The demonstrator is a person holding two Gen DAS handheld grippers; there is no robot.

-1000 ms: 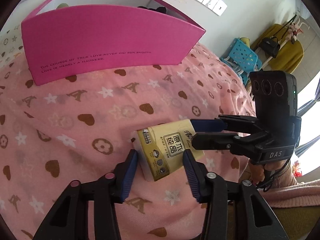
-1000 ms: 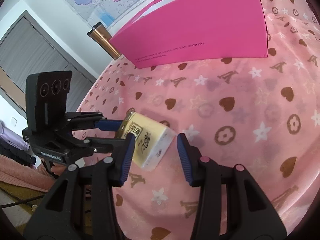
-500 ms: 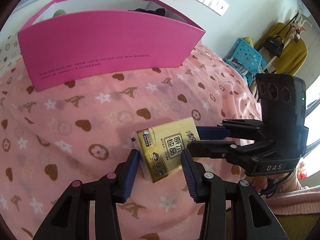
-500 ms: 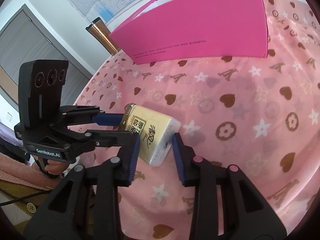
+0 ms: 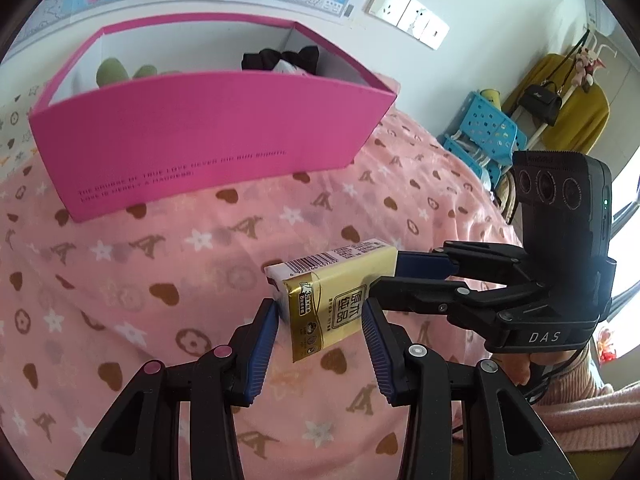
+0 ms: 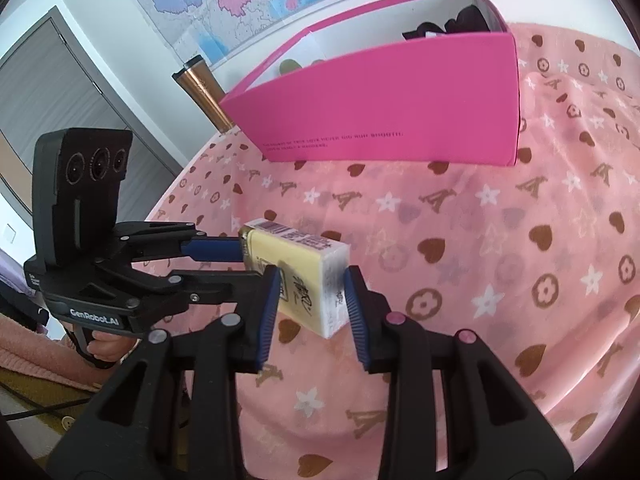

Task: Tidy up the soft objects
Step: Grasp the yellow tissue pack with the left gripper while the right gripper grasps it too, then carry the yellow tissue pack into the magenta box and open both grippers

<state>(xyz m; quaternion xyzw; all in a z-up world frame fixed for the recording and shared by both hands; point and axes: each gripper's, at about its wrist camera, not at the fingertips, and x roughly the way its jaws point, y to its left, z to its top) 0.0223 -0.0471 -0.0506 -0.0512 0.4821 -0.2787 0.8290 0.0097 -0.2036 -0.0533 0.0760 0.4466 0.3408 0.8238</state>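
A yellow tissue pack (image 5: 332,300) is held above the pink blanket, pinched from two sides. My left gripper (image 5: 320,316) is shut on its near end. My right gripper (image 6: 308,292) is shut on the same tissue pack (image 6: 298,270) from the other side; in the left wrist view its fingers (image 5: 424,264) reach in from the right. A pink box (image 5: 208,136) stands behind, open at the top, with a green soft toy (image 5: 114,72) and a black item (image 5: 280,58) inside. The box also shows in the right wrist view (image 6: 380,116).
A pink blanket (image 5: 140,272) with hearts and stars covers the surface. A copper tumbler (image 6: 202,94) stands left of the box. A blue plastic stool (image 5: 484,132) and a yellow coat with a black bag (image 5: 560,100) stand at the far right.
Both grippers have closed on the tissue pack and lifted it off the blanket. The views have risen, so the inside of the pink box now shows.
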